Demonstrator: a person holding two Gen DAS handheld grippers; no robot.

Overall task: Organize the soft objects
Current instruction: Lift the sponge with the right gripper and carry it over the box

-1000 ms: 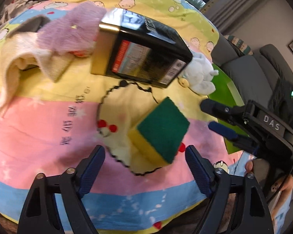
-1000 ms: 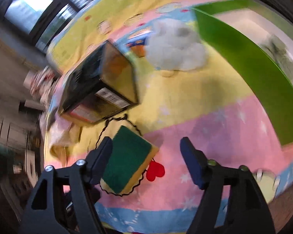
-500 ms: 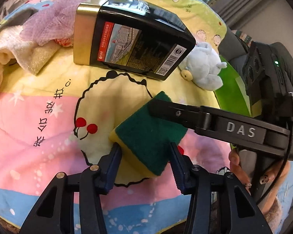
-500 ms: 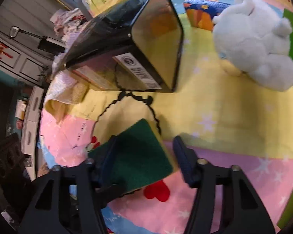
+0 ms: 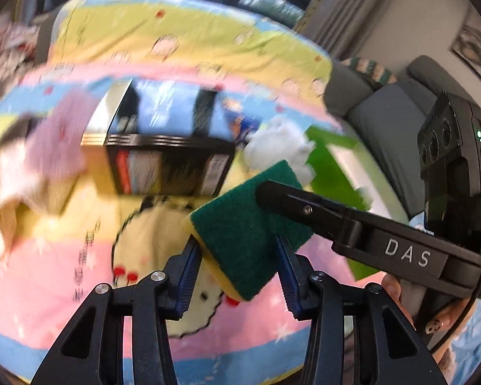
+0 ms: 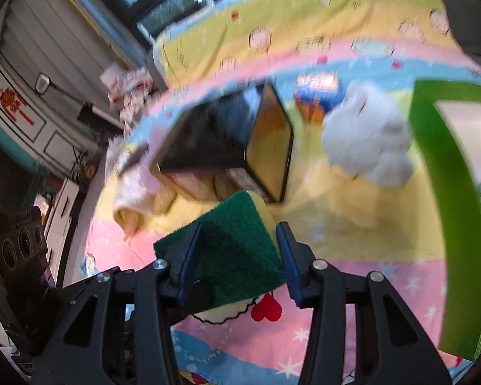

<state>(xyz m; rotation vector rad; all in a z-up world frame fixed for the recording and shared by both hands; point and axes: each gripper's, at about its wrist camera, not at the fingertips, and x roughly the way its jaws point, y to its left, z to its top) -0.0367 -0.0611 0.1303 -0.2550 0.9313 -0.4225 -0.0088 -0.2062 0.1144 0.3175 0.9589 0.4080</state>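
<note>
A green-and-yellow sponge point(image 5: 247, 234) point(image 6: 237, 240) hangs a little above the striped cloth, held from two sides. My left gripper point(image 5: 237, 272) has its blue pads pressed on the sponge's sides. My right gripper point(image 6: 237, 256) comes in from the right, its jaws closing on the same sponge; one of its fingers point(image 5: 304, 205) lies across the green face. A white plush toy point(image 5: 279, 147) point(image 6: 368, 141) lies beyond, by the green tray point(image 6: 445, 192). A purple cloth point(image 5: 61, 134) and a beige towel point(image 5: 12, 179) sit far left.
A black box point(image 5: 163, 160) point(image 6: 221, 141) lies on its side behind the sponge. Below the sponge lies a round cream mat point(image 5: 157, 240) with a black scalloped edge. A small colourful carton point(image 6: 317, 89) stands behind the plush. A grey sofa point(image 5: 384, 118) is at the right.
Both grippers went from wide open to closed on the sponge, the right one swinging in across it. The sponge has since risen off the mat, and the views are now blurred.
</note>
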